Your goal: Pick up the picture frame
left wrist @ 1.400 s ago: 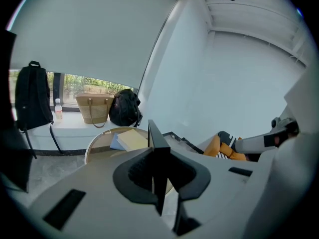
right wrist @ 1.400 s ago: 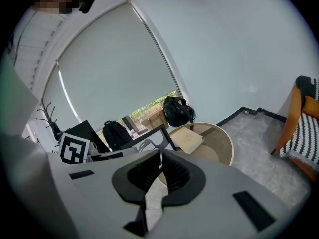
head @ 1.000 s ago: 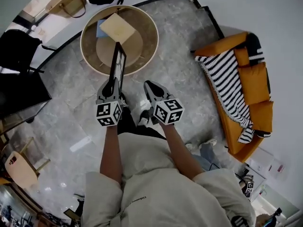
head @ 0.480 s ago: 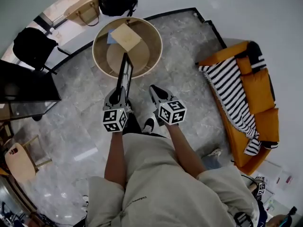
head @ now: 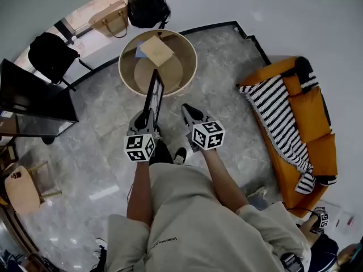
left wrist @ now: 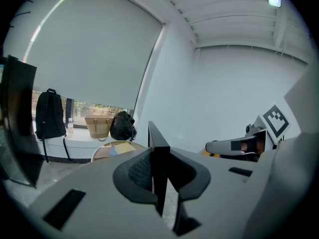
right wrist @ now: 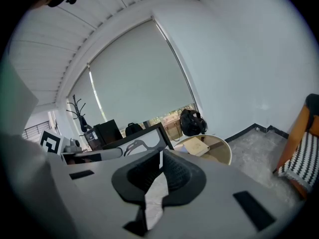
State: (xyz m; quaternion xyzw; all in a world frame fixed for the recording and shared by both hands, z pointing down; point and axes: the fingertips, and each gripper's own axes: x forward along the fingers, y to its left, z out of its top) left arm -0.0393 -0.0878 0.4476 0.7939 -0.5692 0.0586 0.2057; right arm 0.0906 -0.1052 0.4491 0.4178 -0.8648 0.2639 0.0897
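The picture frame (head: 154, 95) is black and thin, and I see it edge-on in the head view, held upright in the air between me and the round table (head: 126, 72). My left gripper (head: 146, 117) is shut on its lower edge; in the left gripper view the dark frame edge (left wrist: 158, 148) sits clamped between the jaws. My right gripper (head: 188, 111) hangs beside it to the right, shut with nothing in it. In the right gripper view the frame (right wrist: 134, 139) shows a white picture with a dark figure, left of those closed jaws (right wrist: 160, 158).
A tan flat box (head: 157, 50) lies on the round table. Behind it stand a black backpack (head: 147, 7) and a tan bag (head: 110, 18). An orange sofa (head: 312, 118) with a striped blanket (head: 275, 106) is at the right. A black cabinet (head: 34, 98) and a wooden chair (head: 22, 188) are at the left.
Both grippers have risen and drawn back from the round table. The frame has come along in the left gripper and now stands clear of the tabletop.
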